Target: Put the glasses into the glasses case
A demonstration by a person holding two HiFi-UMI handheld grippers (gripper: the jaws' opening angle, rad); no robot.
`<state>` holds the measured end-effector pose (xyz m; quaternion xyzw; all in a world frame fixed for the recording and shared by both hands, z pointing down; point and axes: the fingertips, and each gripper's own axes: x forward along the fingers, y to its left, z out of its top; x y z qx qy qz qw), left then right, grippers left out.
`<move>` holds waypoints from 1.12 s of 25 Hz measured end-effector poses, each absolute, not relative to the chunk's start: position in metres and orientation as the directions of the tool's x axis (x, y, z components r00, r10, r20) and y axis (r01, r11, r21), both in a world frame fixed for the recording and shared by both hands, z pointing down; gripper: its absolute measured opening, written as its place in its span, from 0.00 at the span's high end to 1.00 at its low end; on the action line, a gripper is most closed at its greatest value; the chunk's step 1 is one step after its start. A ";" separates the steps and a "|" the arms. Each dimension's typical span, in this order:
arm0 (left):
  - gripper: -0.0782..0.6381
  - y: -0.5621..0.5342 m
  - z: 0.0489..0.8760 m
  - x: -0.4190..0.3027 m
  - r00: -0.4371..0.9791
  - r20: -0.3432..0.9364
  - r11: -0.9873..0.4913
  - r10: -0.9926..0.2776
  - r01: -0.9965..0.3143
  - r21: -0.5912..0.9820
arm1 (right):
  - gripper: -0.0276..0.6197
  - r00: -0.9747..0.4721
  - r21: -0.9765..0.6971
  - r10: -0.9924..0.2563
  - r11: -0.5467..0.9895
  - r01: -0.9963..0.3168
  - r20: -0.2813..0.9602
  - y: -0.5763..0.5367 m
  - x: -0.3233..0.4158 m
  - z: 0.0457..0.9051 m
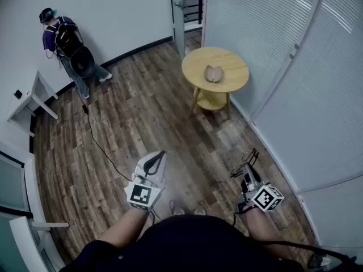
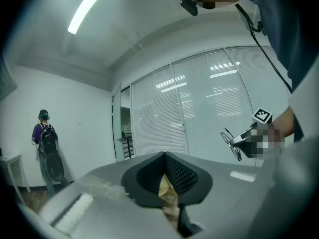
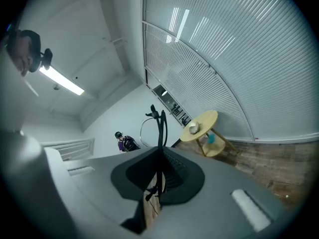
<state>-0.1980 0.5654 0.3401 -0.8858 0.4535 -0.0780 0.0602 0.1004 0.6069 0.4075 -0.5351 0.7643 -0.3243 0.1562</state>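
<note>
thin black wire glasses [image 3: 158, 119] sit pinched in our right gripper [image 3: 159, 153], well away from the open case [image 1: 214, 73] on the yellow table [image 1: 235, 66]. they look light and bendy, so we hold the frame, not lenses. our left gripper [image 2: 164, 157] is closed, empty.

Room was evenly bright; ceiling strip light [image 2: 89, 6] glared; both gripper views had heavy fisheye, dark vignetted corners; head view sharp.
</note>
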 end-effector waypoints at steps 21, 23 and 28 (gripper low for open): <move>0.88 0.572 0.346 -0.121 0.586 0.082 -0.590 -0.806 -0.786 -0.185 | 0.92 -0.460 -0.605 -0.887 0.339 -0.720 0.049 0.592 0.141 0.408; 0.88 0.569 0.350 -0.115 0.596 0.097 -0.603 -0.797 -0.778 -0.176 | 0.92 -0.458 -0.618 -0.887 0.328 -0.714 0.059 0.586 0.143 0.413; 0.88 0.537 0.355 -0.119 0.582 0.113 -0.593 -0.805 -0.783 -0.187 | 0.92 -0.461 -0.643 -0.884 0.309 -0.701 0.078 0.560 0.147 0.429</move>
